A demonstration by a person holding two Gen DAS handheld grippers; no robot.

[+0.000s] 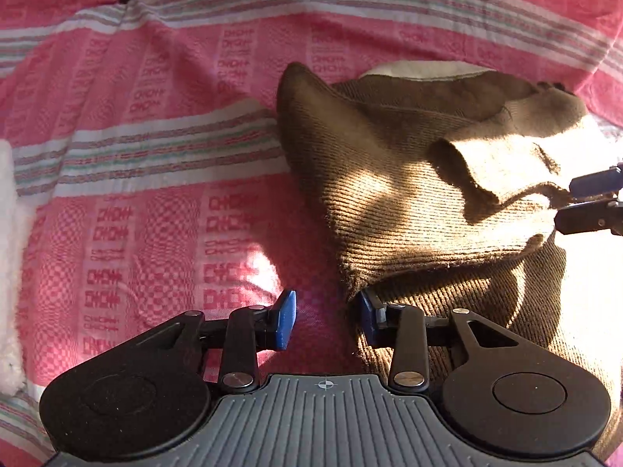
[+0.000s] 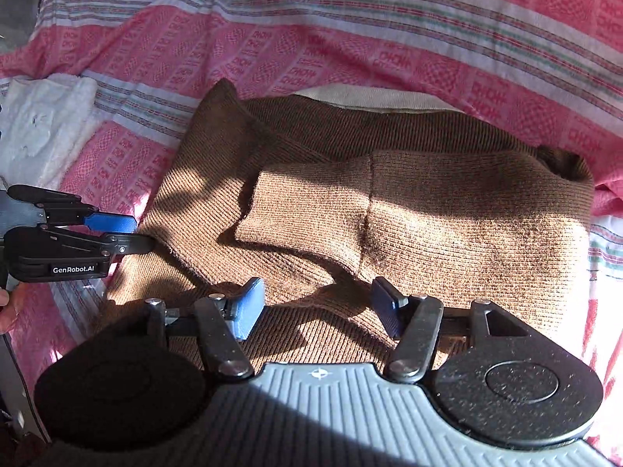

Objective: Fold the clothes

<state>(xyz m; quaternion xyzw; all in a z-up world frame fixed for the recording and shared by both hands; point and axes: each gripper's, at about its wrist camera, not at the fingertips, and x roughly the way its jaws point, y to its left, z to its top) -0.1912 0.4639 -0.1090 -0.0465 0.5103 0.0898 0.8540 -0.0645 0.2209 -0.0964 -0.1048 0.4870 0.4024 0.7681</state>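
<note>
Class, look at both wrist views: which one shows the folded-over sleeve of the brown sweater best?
The right wrist view. There the sleeve lies across the brown sweater near the picture's centre, cuff and seam visible. In the left wrist view the sleeve sits toward the right edge, foreshortened and partly washed out by sunlight.

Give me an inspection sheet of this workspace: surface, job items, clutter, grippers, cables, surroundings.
Surface: pink patterned cloth with pale stripes, wrinkled, partly in sunlight.
Job's things: brown knit sweater, partly folded, one sleeve laid across the body; pale inner lining shows at the far edge.
Clutter: white fluffy fabric lying at the left of the sweater.
Grippers: left gripper open, at the sweater's left edge, one finger touching the fabric; right gripper open, over the sweater's near edge, holding nothing.
Cables: nothing seen.
Surroundings: a bit of the person's hand behind the left gripper; dark, unclear area past the cloth's far left corner.
</note>
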